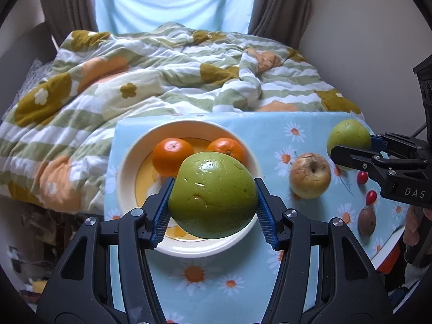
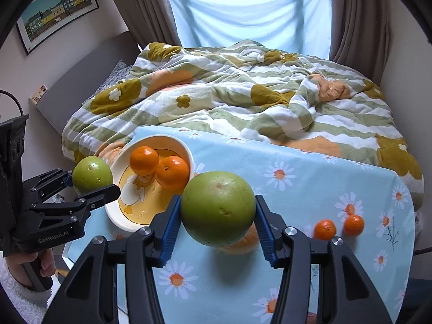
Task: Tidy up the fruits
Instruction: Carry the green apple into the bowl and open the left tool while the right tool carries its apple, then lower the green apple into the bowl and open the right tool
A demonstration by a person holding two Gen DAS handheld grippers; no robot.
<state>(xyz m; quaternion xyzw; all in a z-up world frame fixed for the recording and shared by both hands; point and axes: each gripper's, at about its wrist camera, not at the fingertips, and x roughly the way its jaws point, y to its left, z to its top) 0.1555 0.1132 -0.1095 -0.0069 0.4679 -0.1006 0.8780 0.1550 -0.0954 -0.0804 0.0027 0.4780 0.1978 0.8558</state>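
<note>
Left wrist view: the left gripper has its jaws closed partway on a large green fruit, blue pads pressing each side, and carries it above the near part of the bowl, which stands at the left of the table and already holds two mandarins. To do this step well, I judge the fruit should be lowered into the free near half of the bowl until it rests, then released; let go from this height, it could knock the mandarins or roll off the rim. Further right on the daisy cloth lie a blemished apple, two small red fruits and a brown fruit.

From the right wrist view, the right gripper likewise clamps a second green fruit, lifted over the middle of the table, right of the bowl. It should wait until the left gripper clears, since the bowl looks too crowded for both at once. Two loose mandarins remain at the right.
</note>
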